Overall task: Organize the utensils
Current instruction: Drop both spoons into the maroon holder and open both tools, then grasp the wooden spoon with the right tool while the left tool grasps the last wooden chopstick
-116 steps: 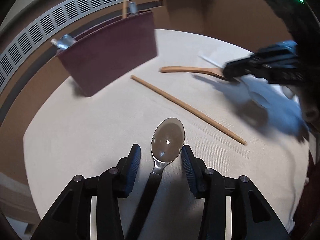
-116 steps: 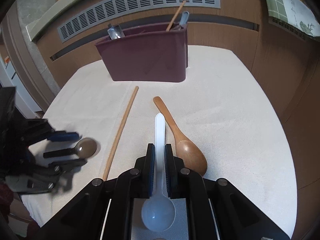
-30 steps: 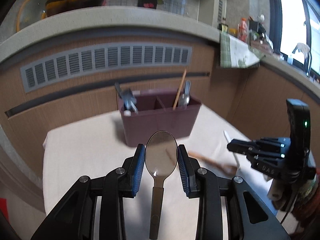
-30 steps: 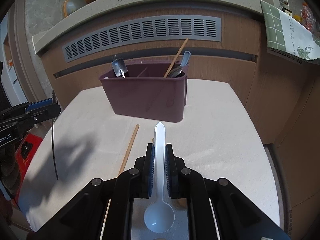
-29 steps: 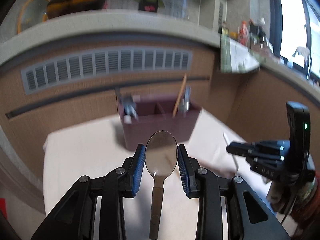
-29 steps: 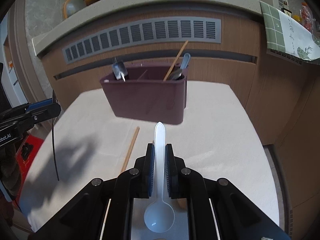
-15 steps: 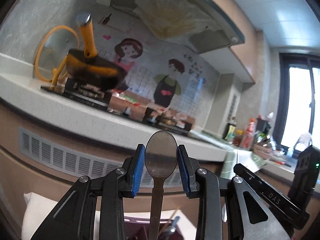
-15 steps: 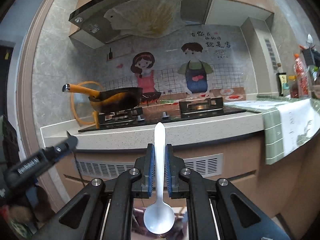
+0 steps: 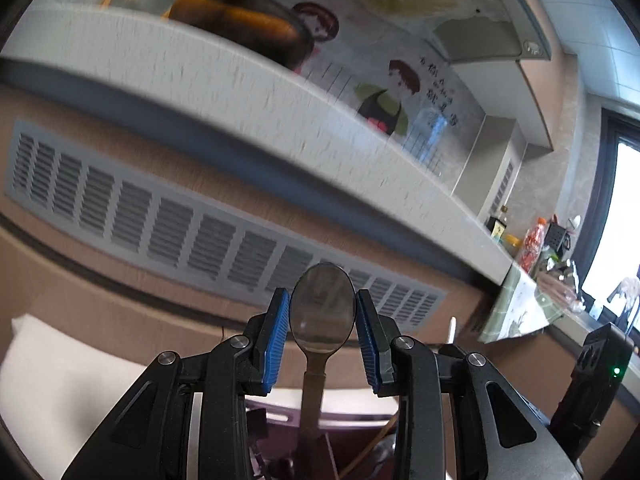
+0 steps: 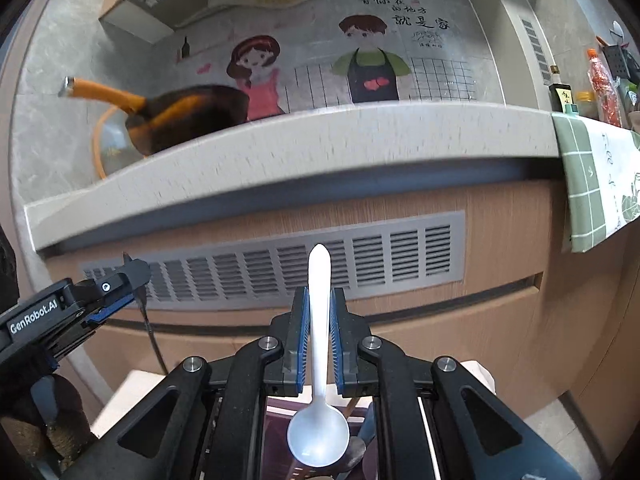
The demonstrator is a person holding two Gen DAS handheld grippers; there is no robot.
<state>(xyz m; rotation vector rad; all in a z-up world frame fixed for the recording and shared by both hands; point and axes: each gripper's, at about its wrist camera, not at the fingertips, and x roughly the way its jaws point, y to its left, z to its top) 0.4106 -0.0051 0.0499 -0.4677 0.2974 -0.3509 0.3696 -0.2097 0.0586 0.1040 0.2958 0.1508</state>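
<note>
My left gripper (image 9: pixel 322 312) is shut on a metal spoon (image 9: pixel 322 316), bowl up between the blue pads, its dark handle hanging down over the maroon utensil holder (image 9: pixel 332 420). My right gripper (image 10: pixel 319 320) is shut on a white plastic spoon (image 10: pixel 319 380), handle tip up and bowl hanging down over the maroon holder (image 10: pixel 280 412). Both grippers point up at the counter front. The left gripper also shows in the right wrist view (image 10: pixel 60 308), and the right gripper in the left wrist view (image 9: pixel 592 380).
A white-clothed table (image 9: pixel 60 368) lies below. A vent grille (image 10: pixel 280 268) and a grey countertop (image 10: pixel 280 148) stand behind. A wok (image 10: pixel 180 116) sits on the counter. A green cloth (image 10: pixel 592 184) hangs at the right. Utensils stand in the holder's right compartment.
Both grippers have tilted down a little and moved over the holder; the views now show the counter front and holder rim. Both spoons remain gripped.
</note>
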